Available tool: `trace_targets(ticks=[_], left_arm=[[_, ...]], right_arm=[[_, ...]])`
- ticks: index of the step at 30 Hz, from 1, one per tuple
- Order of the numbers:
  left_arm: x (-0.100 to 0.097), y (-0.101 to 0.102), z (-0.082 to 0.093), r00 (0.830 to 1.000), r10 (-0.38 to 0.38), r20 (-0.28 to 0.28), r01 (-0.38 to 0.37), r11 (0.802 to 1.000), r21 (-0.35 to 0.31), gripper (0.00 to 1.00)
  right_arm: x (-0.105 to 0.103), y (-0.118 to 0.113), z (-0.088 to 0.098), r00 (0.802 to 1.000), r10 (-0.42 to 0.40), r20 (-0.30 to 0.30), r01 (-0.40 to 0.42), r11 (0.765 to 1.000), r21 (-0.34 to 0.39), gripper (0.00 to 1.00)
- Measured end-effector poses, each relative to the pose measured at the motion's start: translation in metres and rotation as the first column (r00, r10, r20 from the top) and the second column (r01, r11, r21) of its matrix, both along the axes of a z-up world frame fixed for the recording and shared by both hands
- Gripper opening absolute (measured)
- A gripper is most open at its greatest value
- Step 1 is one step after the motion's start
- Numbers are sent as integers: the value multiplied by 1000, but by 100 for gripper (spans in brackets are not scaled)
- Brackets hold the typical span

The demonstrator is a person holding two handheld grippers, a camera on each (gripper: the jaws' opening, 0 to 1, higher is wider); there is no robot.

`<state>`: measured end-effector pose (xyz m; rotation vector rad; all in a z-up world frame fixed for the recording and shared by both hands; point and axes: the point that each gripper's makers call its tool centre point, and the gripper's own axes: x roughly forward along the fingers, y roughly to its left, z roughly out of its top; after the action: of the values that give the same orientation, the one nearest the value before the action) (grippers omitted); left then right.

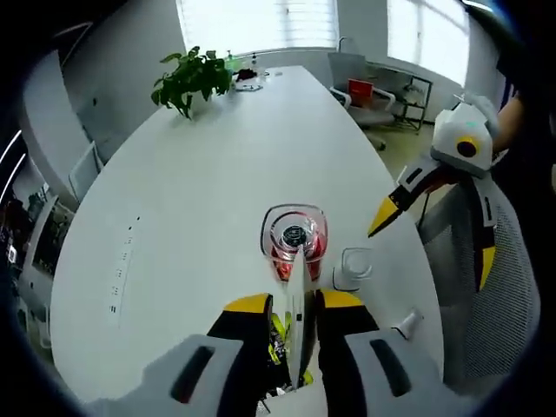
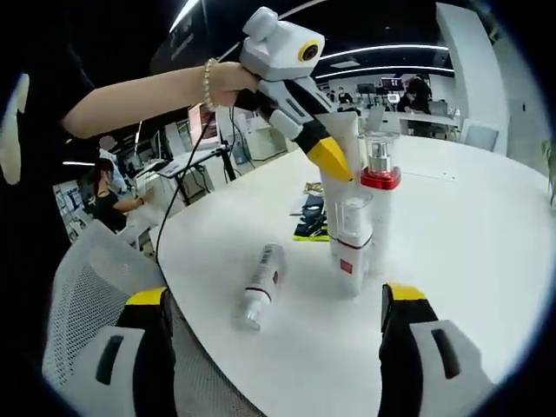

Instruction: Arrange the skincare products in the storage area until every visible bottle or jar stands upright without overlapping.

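- left tool point(image 1: 294, 317): jaws clenched on a tall white tube point(image 1: 294, 304), held upright over the desk point(image 1: 200, 182) beside the red-banded pump bottle point(image 1: 295, 239) and the clear-capped bottle point(image 1: 352, 265).
- right tool point(image 2: 274, 334): jaws released wide, nothing between them.
- fallen bottle point(image 2: 262, 285): lies on its side on the desk, near the edge, left of the upright group and apart from it.
- key relation: the fallen bottle sits just beyond the right tool, between its jaws. long axis runs near to far, roughly along the jaws.
- judgement: the right tool is nearer and free; a wrist roll is likely needed to close across the body.
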<state>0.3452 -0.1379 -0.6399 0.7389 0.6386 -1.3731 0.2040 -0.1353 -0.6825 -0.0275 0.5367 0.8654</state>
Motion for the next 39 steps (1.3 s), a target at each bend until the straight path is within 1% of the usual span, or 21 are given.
trace_targets(ticks=[3,6,11,16,19,21,24,27,30,33,35,39], left_arm=[[1,1,2,1000,4,3,-4,1000,-4,25],[0,2,3,1000,1,6,-1,1000,6,25],[-3,5,3,1000,1,9,-1,1000,12,29],[-3,10,3,1000,19,7,-19,1000,10,31],[-4,13,6,999,39,12,-39,999,5,34],[-1,19,6,998,58,9,-59,998,3,36],[-5,24,9,997,78,6,-78,997,-3,37],[-4,31,10,994,109,7,-109,994,-12,41],[-7,35,12,989,144,-7,-145,989,-28,47],[-7,44,12,984,180,-20,-180,983,-44,51],[-11,50,11,978,207,-16,-208,977,-51,55],[-23,61,7,974,224,-19,-224,974,-34,60]], right_arm=[[0,0,0,1000,1,1,-1,1000,-1,100],[1,1,-1,1000,3,2,-3,1000,-1,100],[1,1,-2,1000,5,3,-5,1000,-2,100],[3,0,-2,1000,-1,4,1,1000,-2,100],[3,-1,-3,1000,-3,4,3,1000,-4,100],[3,-1,-2,1000,-3,7,3,1000,-8,100],[3,-1,-2,1000,-5,9,5,1000,-12,100],[3,-2,-1,1000,-10,11,10,1000,-13,100],[4,-3,-2,1000,-17,14,17,1000,-16,100],[4,-3,-2,1000,-20,13,20,1000,-17,100],[3,-2,-1,1000,-16,14,17,1000,-21,100],[2,-1,0,1000,-9,16,9,1000,-26,100]])
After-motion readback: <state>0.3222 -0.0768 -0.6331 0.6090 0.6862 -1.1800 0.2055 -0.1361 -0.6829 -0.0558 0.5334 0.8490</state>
